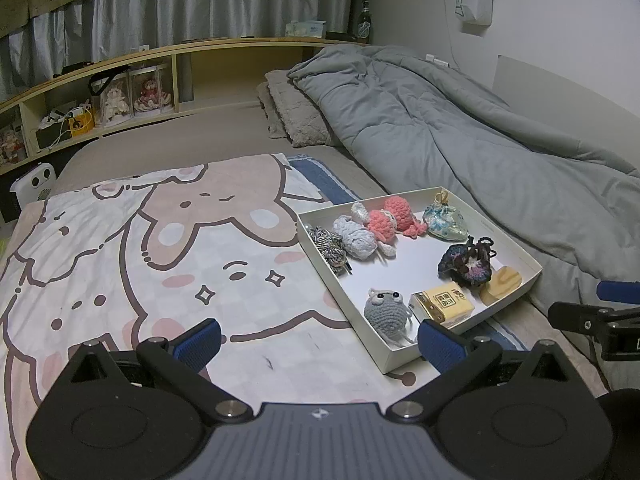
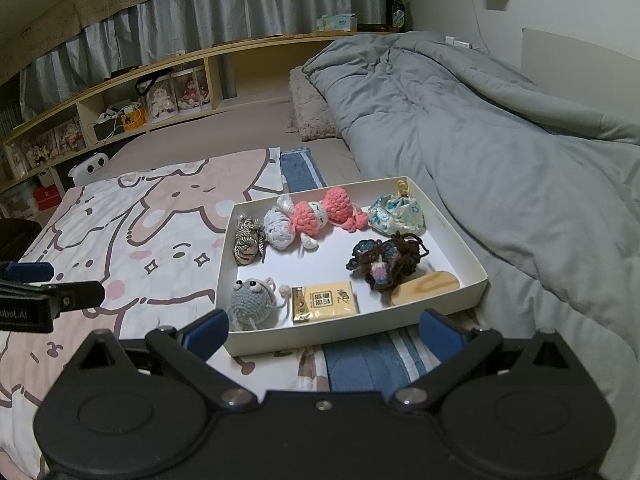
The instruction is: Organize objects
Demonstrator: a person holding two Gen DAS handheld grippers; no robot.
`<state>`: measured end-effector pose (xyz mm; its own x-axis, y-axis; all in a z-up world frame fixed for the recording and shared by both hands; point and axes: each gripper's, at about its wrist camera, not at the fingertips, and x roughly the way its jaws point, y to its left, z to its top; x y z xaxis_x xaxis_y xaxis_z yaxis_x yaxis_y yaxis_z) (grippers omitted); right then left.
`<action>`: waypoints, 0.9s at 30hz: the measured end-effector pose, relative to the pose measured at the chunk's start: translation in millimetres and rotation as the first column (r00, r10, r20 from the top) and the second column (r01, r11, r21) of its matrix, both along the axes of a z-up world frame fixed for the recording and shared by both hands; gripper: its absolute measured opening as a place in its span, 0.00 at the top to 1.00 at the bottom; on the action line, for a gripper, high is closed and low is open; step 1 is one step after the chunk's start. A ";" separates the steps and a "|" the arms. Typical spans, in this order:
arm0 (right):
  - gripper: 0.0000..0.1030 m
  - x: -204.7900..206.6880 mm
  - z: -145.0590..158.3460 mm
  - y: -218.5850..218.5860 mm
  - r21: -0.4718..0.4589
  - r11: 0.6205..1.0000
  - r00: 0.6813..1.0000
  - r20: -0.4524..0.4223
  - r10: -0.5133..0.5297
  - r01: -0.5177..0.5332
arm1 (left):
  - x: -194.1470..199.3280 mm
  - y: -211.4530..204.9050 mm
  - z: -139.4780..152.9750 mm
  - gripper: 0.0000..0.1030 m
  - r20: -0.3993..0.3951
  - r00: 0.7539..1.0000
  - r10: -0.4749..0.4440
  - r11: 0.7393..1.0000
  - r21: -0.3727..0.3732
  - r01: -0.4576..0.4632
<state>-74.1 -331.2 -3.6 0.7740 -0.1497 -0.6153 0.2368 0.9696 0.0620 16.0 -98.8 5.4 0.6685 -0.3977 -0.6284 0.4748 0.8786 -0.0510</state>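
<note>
A shallow white tray [image 1: 384, 354] [image 2: 452, 236] lies on the bed. Inside it are a grey crochet frog [image 1: 386, 314] [image 2: 250, 304], a yellow packet [image 1: 446, 300] [image 2: 324, 302], a dark crochet flower [image 1: 466, 266] [image 2: 386, 264], a wooden piece [image 1: 502, 284] [image 2: 426, 286], a floral pouch [image 1: 446, 220] [image 2: 396, 214], a pink crochet toy [image 1: 394, 216] [image 2: 324, 212], a pale fabric bundle [image 1: 356, 238] [image 2: 278, 228] and a striped cord bundle [image 1: 332, 246] [image 2: 248, 238]. My left gripper [image 1: 318, 344] is open over the cartoon blanket [image 1: 160, 248], left of the tray. My right gripper [image 2: 324, 334] is open just before the tray's near wall.
A grey duvet [image 1: 460, 128] [image 2: 500, 128] covers the right half of the bed, touching the tray's right side. A wooden headboard shelf [image 1: 120, 80] [image 2: 160, 84] with boxed dolls runs along the back. A furry pillow [image 1: 296, 116] lies beyond the tray.
</note>
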 end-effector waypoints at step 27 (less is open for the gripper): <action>0.00 -0.8 1.1 1.3 0.003 1.000 1.000 0.001 -0.002 0.002 | -0.6 0.7 -2.7 0.00 -0.013 1.000 -0.006 1.000 -0.001 0.006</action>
<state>-74.8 -329.9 -2.6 0.7742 -0.1493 -0.6151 0.2384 0.9690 0.0649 15.4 -98.1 2.7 0.6577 -0.4023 -0.6368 0.4789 0.8759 -0.0587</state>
